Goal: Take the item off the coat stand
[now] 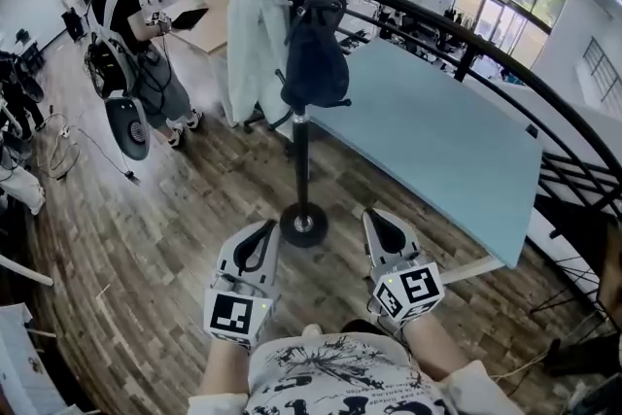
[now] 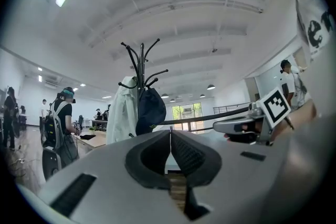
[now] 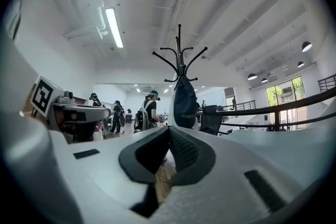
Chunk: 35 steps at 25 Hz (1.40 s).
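Observation:
A black coat stand (image 1: 300,141) rises from a round base (image 1: 303,225) on the wooden floor straight ahead of me. A dark navy bag (image 1: 315,63) hangs from one of its hooks, and a white coat (image 1: 255,29) hangs beside it on the left. The bag (image 2: 150,110) and coat (image 2: 122,115) show ahead in the left gripper view; the bag (image 3: 184,103) shows in the right gripper view too. My left gripper (image 1: 263,236) and right gripper (image 1: 379,226) are held low near the base, both shut and empty, well short of the bag.
A pale blue table (image 1: 437,136) stands right of the stand, with a black railing (image 1: 505,73) beyond it. A person with a backpack (image 1: 136,63) stands at the left near a wooden desk (image 1: 209,19). Cables lie on the floor at far left.

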Available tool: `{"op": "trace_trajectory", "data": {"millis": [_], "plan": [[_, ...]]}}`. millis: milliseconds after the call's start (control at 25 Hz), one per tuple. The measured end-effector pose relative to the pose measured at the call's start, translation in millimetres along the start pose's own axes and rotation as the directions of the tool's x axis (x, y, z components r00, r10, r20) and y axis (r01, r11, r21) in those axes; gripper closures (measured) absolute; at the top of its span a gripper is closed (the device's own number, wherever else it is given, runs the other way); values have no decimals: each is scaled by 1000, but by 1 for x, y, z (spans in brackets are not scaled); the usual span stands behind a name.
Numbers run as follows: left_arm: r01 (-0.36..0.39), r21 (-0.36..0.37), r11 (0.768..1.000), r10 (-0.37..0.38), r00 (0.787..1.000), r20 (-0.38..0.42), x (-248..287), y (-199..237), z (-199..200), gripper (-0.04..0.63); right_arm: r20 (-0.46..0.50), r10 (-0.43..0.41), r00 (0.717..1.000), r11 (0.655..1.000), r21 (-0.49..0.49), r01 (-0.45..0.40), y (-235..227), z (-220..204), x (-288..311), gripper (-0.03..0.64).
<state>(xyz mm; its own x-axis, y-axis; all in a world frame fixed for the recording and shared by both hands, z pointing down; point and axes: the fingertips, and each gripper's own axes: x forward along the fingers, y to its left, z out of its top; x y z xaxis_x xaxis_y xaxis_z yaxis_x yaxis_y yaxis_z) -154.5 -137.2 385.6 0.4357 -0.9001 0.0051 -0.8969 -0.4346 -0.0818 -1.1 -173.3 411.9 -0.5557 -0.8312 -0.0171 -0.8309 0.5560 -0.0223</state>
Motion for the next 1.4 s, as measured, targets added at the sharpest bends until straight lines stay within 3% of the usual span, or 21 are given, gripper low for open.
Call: {"op": "trace_trajectory", "data": {"millis": [240, 560, 720, 880, 1040, 1280, 1400], "plan": [[-46, -3, 999, 46, 999, -15, 32, 16, -9, 591, 7, 37, 999, 999, 7, -37, -28, -3, 49, 624], [-201, 10, 980, 201, 980, 4, 94, 46, 6, 591, 20, 187, 982, 982, -29, -187, -71, 16, 133, 624], [-283, 16, 959, 282, 959, 21, 120, 56, 16, 591, 25, 250, 968, 966, -78, -247, -91, 31, 175, 565], [-349, 23, 937, 348, 937, 30, 140, 61, 18, 591, 45, 317, 947, 944, -115, -311, -98, 41, 214, 449], [-407, 28, 913, 407, 913, 21, 150, 62, 13, 591, 57, 397, 916, 913, -122, -389, -93, 52, 247, 398], [-479, 34, 877, 478, 878, 19, 151, 68, 11, 591, 81, 459, 885, 888, -68, -455, -79, 73, 290, 377], [-507, 35, 861, 507, 862, 14, 145, 75, 9, 591, 79, 455, 887, 890, -43, -453, -77, 77, 305, 424]]}}
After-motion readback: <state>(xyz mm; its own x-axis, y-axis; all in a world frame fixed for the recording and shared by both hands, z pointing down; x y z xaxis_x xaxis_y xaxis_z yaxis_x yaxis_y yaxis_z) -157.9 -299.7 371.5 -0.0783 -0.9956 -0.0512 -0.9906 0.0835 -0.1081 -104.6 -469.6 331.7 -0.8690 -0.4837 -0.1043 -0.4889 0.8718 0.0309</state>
